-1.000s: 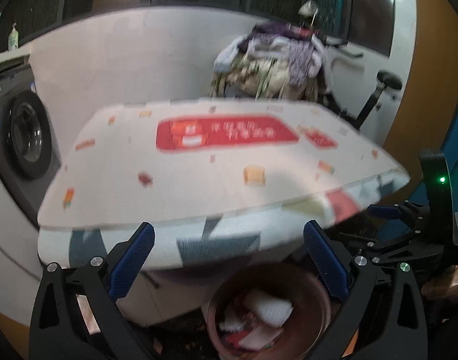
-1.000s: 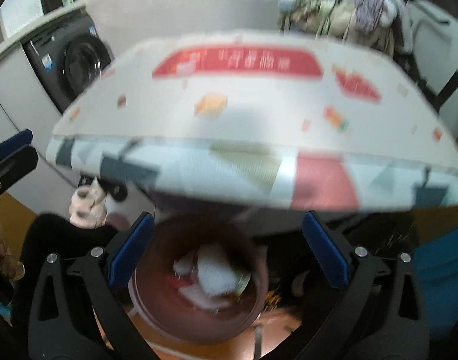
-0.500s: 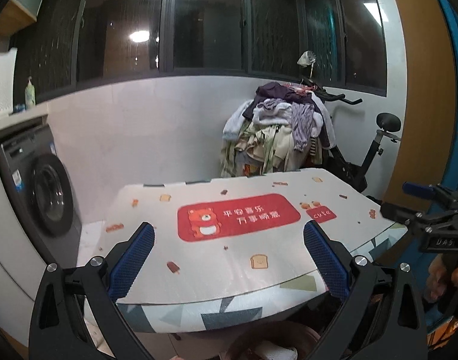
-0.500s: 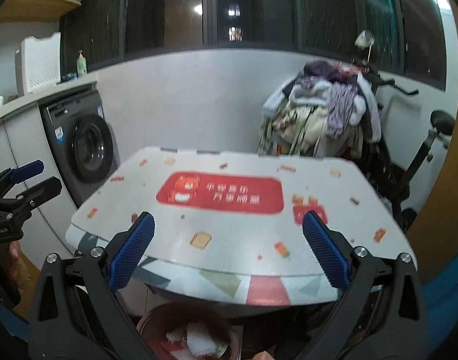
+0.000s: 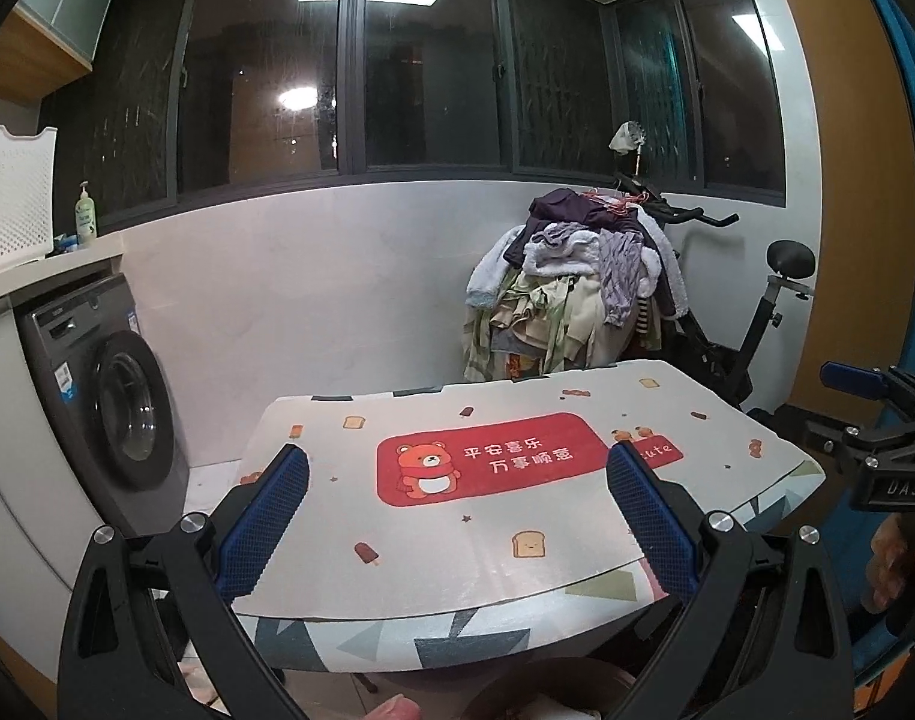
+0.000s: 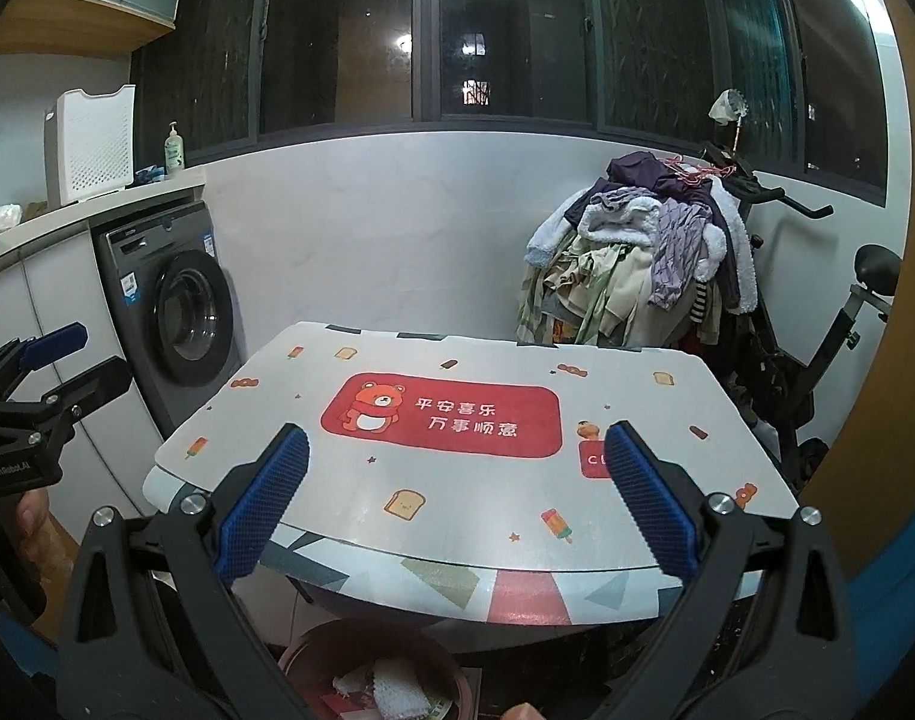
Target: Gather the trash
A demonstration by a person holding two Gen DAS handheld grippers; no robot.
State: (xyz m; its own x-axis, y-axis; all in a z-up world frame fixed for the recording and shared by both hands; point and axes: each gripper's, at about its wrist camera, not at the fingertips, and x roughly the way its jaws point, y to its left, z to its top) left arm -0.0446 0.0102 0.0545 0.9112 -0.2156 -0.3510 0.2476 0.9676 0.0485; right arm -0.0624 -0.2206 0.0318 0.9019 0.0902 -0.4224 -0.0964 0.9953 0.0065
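Showing only in the right view, a bin [image 6: 373, 669] holds trash under the table [image 6: 475, 480]; both tongs [image 5: 457, 516] [image 6: 454, 498] hover level, spread, empty.

worktop [image 6: 469, 480] surface bare, open passage across it | bin [image 6: 313, 648] sits below its near edge (partly under the overhang) | washing machine [image 6: 181, 312] left, clothes heap [image 6: 643, 264] and exercise bike [image 6: 817, 360] crowd the far-right side

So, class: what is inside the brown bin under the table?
In the right wrist view, the brown bin holds a white textured pad and crumpled scraps. The picture's lower edge and the right gripper hide the rest.
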